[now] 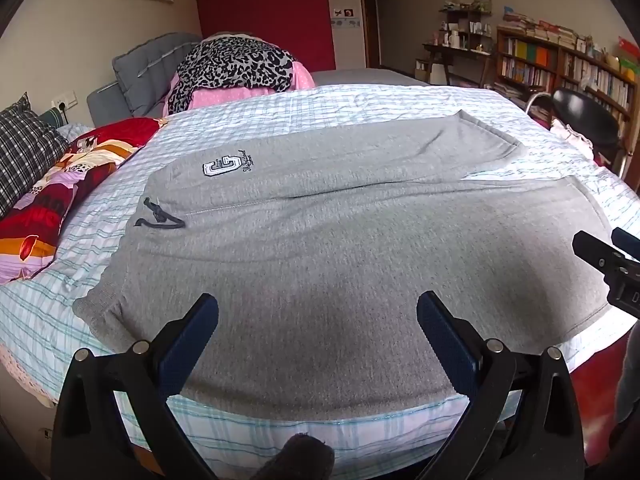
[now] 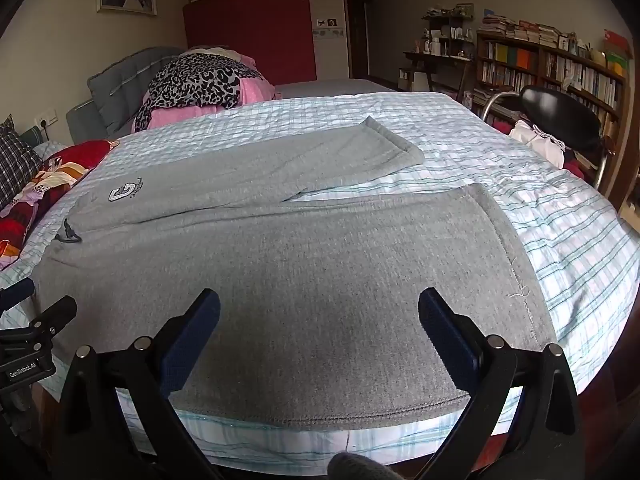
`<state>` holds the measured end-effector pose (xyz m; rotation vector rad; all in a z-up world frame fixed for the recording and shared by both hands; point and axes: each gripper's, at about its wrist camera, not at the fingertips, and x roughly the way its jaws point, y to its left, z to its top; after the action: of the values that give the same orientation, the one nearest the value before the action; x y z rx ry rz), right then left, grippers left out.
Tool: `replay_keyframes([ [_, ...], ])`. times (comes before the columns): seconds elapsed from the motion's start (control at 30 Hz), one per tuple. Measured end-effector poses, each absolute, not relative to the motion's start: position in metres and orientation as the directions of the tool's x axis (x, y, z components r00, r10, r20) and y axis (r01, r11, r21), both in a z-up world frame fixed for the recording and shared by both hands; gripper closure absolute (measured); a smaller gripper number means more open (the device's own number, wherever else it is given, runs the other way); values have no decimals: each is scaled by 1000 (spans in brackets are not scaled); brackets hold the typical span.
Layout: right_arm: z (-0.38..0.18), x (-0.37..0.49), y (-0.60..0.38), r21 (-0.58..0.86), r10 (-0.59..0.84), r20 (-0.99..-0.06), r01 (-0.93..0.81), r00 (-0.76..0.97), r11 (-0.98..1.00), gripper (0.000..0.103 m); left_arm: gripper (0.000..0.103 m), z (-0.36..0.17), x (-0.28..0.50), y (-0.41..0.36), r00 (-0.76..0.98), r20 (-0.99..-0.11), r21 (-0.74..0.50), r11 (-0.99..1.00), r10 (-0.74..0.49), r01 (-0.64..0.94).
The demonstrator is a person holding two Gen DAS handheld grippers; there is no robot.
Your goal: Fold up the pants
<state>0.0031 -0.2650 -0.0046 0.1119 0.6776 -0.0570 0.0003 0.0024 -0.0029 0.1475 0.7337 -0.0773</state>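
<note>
bed (image 2: 560, 216) in striped sheet, grey pants (image 2: 320, 280) flat on it, pillows (image 1: 44, 216) alongside

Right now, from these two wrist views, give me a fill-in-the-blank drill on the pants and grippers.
1. The pants are ____ in colour.
2. They lie spread on a ____-patterned sheet.
3. The left gripper and right gripper both have their jaws ____.
4. The patch shows the letter ____.

Missing words: grey; checked; open; G

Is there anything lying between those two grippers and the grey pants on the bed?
Nothing visible. The left gripper and right gripper hang open directly over the grey pants, which lie flat and uncovered.
</note>
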Motion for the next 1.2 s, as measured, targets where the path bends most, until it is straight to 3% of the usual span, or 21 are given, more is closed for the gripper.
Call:
replay_keyframes([
  [1.2,-18,14,-265,80,-25,-664,104,747,991,3,5,-27,23,27,646,-763,12,998,-30,61],
])
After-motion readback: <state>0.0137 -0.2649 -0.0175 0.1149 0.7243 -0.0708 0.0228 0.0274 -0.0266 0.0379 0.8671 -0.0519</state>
